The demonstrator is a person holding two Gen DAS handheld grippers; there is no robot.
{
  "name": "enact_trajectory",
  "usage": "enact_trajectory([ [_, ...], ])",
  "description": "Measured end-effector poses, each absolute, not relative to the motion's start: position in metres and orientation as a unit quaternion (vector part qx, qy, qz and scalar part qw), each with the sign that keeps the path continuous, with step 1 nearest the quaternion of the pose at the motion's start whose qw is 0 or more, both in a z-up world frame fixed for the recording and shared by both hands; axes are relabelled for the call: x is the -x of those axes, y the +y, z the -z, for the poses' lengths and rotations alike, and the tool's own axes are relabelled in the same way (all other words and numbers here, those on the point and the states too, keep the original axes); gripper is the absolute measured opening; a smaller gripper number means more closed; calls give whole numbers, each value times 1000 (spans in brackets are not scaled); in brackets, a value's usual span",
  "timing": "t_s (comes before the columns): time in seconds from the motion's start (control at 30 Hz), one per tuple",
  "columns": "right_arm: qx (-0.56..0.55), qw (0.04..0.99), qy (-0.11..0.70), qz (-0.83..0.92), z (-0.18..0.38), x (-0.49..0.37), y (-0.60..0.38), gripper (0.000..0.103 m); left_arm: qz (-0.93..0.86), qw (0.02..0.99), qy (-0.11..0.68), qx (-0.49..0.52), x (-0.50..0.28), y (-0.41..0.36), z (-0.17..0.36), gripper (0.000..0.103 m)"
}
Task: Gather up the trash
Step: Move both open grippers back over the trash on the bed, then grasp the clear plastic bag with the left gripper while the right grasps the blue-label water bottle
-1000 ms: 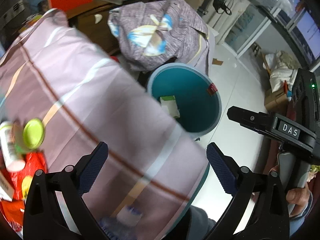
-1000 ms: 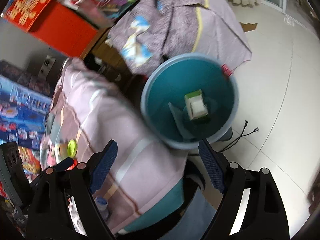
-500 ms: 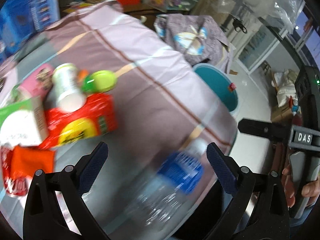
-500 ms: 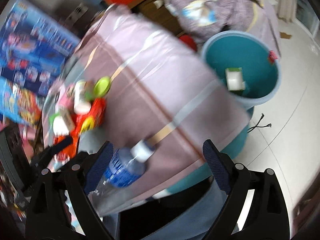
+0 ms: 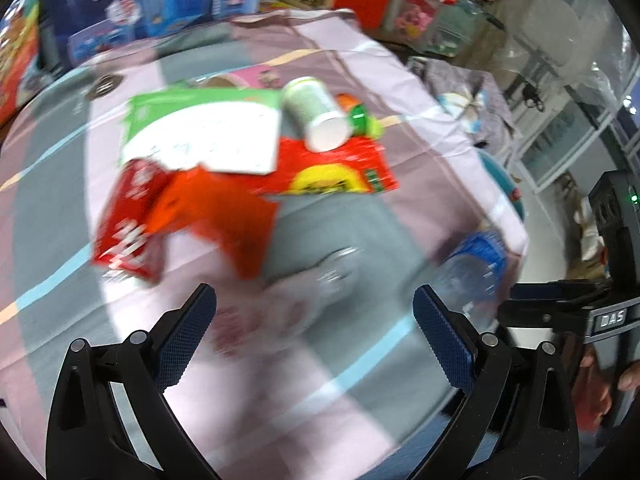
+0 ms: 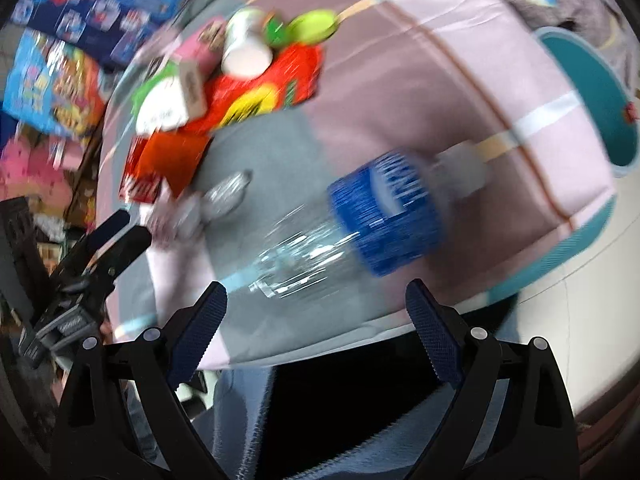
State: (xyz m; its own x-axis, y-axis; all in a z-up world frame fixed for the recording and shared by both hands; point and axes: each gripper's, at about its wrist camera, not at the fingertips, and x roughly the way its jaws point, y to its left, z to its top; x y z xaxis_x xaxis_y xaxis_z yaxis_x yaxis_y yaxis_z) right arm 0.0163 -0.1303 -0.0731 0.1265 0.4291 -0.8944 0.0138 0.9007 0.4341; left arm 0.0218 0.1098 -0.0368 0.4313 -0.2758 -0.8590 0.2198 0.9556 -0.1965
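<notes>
Two black grippers with blue ribbed pads, our left gripper (image 5: 314, 322) and right gripper (image 6: 316, 310), gape wide and empty above the striped pink tablecloth (image 6: 420, 72), where the clear blue-labelled plastic bottle (image 6: 360, 224) lies near the teal plastic bin (image 6: 592, 92).

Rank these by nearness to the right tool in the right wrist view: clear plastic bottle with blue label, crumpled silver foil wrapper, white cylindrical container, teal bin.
1. Clear plastic bottle with blue label, just ahead of the right tool.
2. Crumpled silver foil wrapper, ahead-left.
3. White cylindrical container, far left, and teal bin, far right: too close to call.
</notes>
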Motion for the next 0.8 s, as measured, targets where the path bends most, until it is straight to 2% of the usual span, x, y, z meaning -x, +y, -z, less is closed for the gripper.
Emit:
enact_trajectory([
  [0.3,-176,731,651,-106,89,-44,-126,87,124,834,534,59,-31,160,80,99],
  [0.63,-157,751,631,-117,95,-82,-107,85,206,810,549,31,-25,121,96,98],
  [0.8,-121,777,606,-122,93,-93,-100,73,226,804,550,21,-22,105,96,98],
])
